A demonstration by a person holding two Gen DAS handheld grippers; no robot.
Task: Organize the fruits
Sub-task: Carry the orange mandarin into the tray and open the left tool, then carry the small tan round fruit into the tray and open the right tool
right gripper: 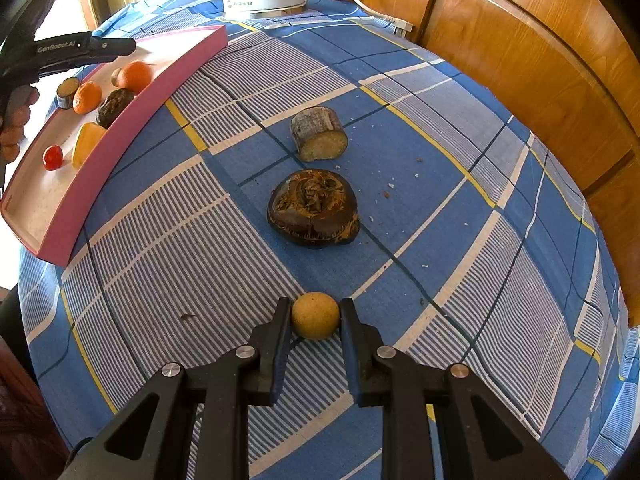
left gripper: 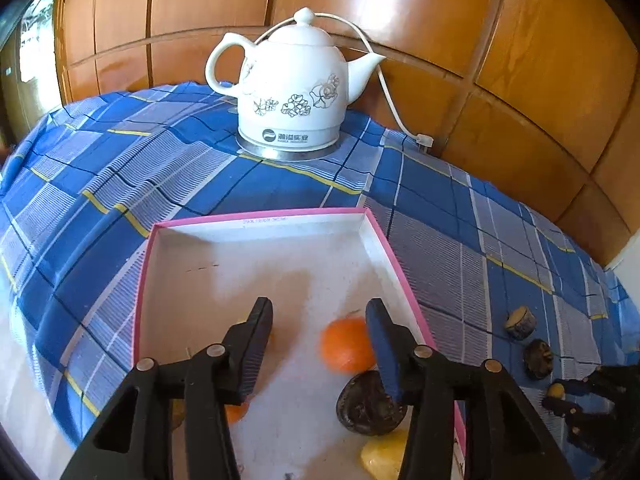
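Observation:
My left gripper [left gripper: 318, 308] hangs open over the pink-rimmed white tray [left gripper: 260, 218], nothing between its pads. Under it lie an orange [left gripper: 344, 344] beside the right finger, a dark wrinkled fruit [left gripper: 368, 404] and a yellow fruit [left gripper: 384, 456]; a second orange [left gripper: 236, 410] peeks from behind the left finger. My right gripper [right gripper: 315, 306] is shut on a small round yellow fruit [right gripper: 315, 315] resting on the blue checked cloth. Ahead of it sit a dark brown fruit [right gripper: 314, 208] and a cut brown-skinned piece [right gripper: 319, 134].
A white ceramic kettle [left gripper: 294, 92] stands at the back of the table, its cord running to the wooden wall panels [left gripper: 540, 80]. The tray [right gripper: 120, 128] in the right wrist view also holds a red fruit [right gripper: 52, 157]. A hand [right gripper: 16, 120] holds the left gripper.

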